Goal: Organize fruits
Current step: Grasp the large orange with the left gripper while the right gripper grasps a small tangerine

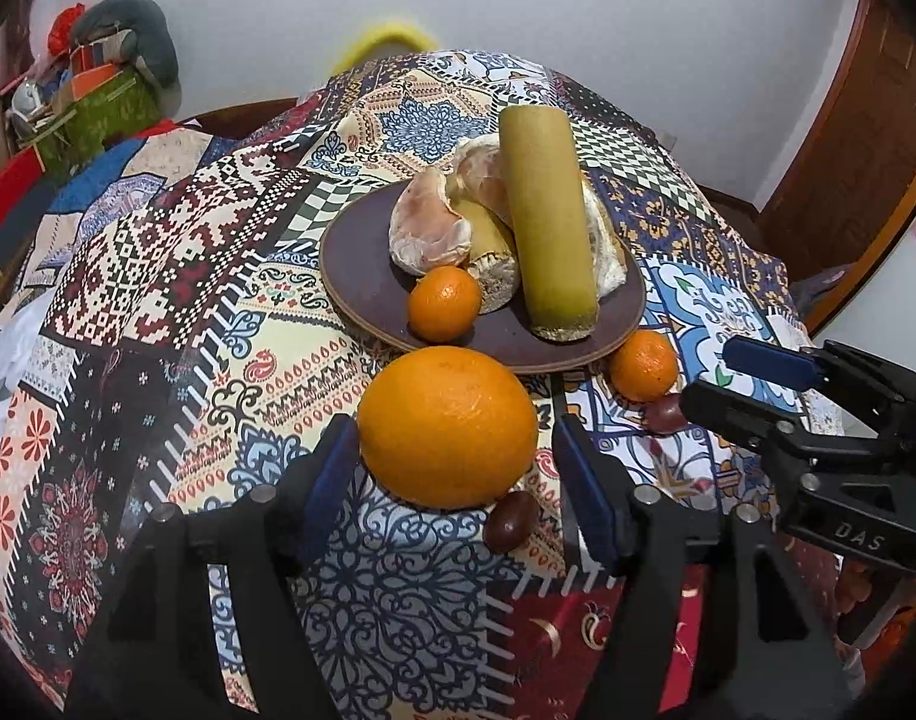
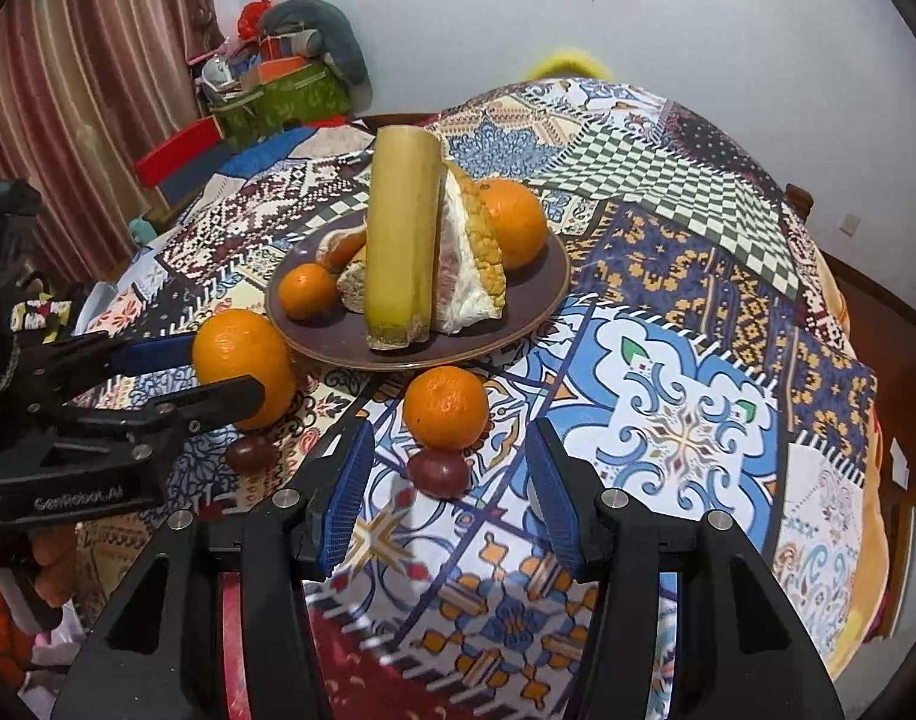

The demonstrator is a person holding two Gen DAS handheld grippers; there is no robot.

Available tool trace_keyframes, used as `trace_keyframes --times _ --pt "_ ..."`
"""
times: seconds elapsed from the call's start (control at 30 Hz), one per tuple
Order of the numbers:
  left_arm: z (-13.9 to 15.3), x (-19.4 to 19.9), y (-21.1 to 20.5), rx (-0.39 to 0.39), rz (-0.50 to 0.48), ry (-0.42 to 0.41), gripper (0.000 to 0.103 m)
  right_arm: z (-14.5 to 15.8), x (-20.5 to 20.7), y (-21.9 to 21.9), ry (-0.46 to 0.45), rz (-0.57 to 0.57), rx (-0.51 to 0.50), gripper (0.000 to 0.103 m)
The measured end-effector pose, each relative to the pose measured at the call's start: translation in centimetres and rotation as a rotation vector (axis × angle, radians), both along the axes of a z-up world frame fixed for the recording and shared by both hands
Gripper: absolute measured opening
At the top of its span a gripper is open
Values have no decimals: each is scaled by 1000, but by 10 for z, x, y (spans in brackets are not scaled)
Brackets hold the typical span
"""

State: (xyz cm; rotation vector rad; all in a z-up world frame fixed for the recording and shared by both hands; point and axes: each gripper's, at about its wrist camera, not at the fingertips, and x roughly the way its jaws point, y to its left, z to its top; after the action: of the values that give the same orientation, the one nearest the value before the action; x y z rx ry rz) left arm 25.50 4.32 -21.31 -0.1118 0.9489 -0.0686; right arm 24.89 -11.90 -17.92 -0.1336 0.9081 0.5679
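A brown plate (image 1: 362, 294) (image 2: 517, 312) holds a yellow-green sugarcane piece (image 1: 547, 210) (image 2: 401, 240), pomelo pieces (image 1: 425, 225) (image 2: 466, 258), a small mandarin (image 1: 444, 302) (image 2: 306, 290) and, in the right wrist view, an orange (image 2: 513, 222) behind. A large orange (image 1: 447, 426) (image 2: 245, 363) lies on the cloth between my open left gripper's (image 1: 452, 468) (image 2: 218, 372) pads. A mandarin (image 1: 643, 365) (image 2: 447, 407) and a dark grape (image 1: 664, 414) (image 2: 438, 473) lie just ahead of my open right gripper (image 2: 449, 501) (image 1: 706, 381). Another grape (image 1: 510, 519) (image 2: 251, 452) sits beside the large orange.
A patchwork cloth (image 1: 158, 300) (image 2: 697, 420) covers the table. Boxes and clutter (image 1: 98, 96) (image 2: 278, 78) stand at the far left, with a curtain (image 2: 98, 90) behind. A wooden door (image 1: 865, 150) is at the right.
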Motion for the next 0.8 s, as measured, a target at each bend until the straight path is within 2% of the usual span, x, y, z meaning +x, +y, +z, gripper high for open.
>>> trace_keyframes --times 0.17,0.37,0.43,0.47,0.57,0.8 --pt "-6 7 2 8 4 5 67 -10 7 3 35 4 13 49" --pt "-18 15 6 -44 -3 37 67 -18 13 12 53 26 6 49" --pt "-19 14 5 -35 -8 33 67 -20 14 13 62 30 19 47" --pt "-19 14 4 -29 -11 31 67 -20 13 14 61 33 20 42" --pt "-19 13 3 -28 -17 28 66 -21 14 14 53 25 7 35" --pt "-16 6 4 -20 -18 18 65 -14 10 8 37 28 20 34"
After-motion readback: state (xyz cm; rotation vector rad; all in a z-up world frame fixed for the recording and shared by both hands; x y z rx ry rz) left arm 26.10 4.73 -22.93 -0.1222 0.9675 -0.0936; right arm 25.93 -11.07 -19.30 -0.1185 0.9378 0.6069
